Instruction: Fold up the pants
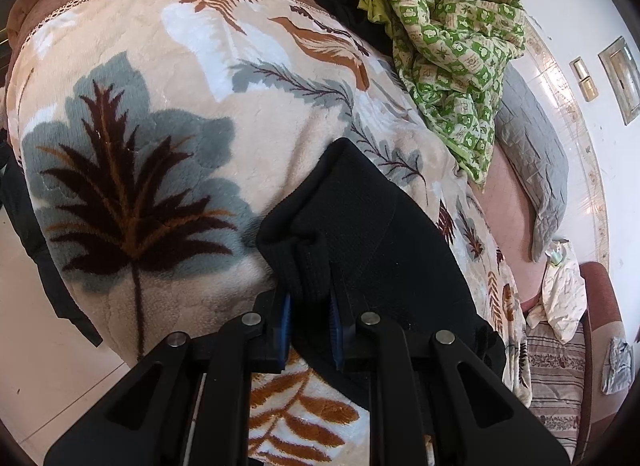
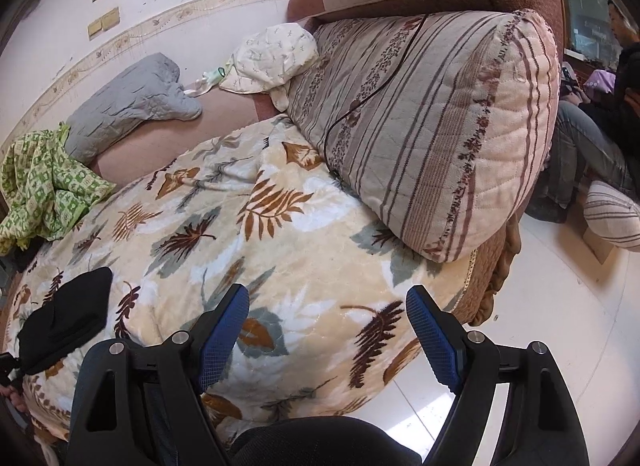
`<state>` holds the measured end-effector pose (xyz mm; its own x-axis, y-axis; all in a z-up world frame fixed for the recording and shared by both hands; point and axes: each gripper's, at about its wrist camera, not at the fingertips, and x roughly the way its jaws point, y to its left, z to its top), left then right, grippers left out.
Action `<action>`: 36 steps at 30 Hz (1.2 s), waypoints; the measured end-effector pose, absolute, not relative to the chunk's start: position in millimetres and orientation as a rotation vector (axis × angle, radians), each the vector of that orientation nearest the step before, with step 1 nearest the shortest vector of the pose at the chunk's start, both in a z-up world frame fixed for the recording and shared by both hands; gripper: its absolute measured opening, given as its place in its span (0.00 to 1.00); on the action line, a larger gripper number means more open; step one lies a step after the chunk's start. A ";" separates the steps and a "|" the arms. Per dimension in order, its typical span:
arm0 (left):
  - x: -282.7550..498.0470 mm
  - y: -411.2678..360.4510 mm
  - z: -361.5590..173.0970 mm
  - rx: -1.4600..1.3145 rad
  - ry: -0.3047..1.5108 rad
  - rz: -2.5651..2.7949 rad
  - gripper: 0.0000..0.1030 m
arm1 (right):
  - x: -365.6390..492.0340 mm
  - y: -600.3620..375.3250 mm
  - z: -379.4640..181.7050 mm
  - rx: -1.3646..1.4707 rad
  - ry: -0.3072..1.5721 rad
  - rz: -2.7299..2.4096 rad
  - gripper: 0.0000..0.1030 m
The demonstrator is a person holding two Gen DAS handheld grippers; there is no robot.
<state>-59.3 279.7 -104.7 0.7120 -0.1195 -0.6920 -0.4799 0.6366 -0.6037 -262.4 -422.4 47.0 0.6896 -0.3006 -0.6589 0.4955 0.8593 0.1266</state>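
The black pants (image 1: 360, 234) lie folded into a small bundle on the leaf-patterned blanket (image 1: 160, 105). My left gripper (image 1: 311, 286) is shut on the ribbed edge of the pants, low over the blanket. In the right wrist view the pants (image 2: 66, 318) show as a black bundle at the far left. My right gripper (image 2: 328, 298) is open and empty, held over the blanket (image 2: 300, 217) near the bed's edge, apart from the pants.
A green patterned cloth (image 1: 452, 53) and dark clothes (image 1: 340, 1) lie at the far side. A grey pillow (image 2: 128, 105) and a striped cushion (image 2: 440, 125) rest on the bed. White floor (image 2: 560, 326) lies to the right, where a person (image 2: 600, 105) sits.
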 end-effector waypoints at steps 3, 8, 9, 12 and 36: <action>-59.9 279.3 -104.3 -0.877 0.766 0.235 0.14 | -263.7 -424.0 46.1 0.320 0.669 -0.445 0.80; -62.8 278.4 -104.7 -0.889 0.738 0.249 0.14 | -264.0 -427.0 45.7 0.327 0.665 -0.440 0.80; -63.5 278.5 -104.9 -0.893 0.734 0.250 0.14 | -264.5 -427.1 45.8 0.329 0.663 -0.439 0.80; -63.9 278.5 -106.2 -0.897 0.718 0.255 0.14 | -264.8 -425.9 45.7 0.333 0.660 -0.435 0.80; -62.9 280.1 -108.3 -0.901 0.717 0.233 0.14 | -258.3 -415.7 48.1 0.329 0.654 -0.423 0.80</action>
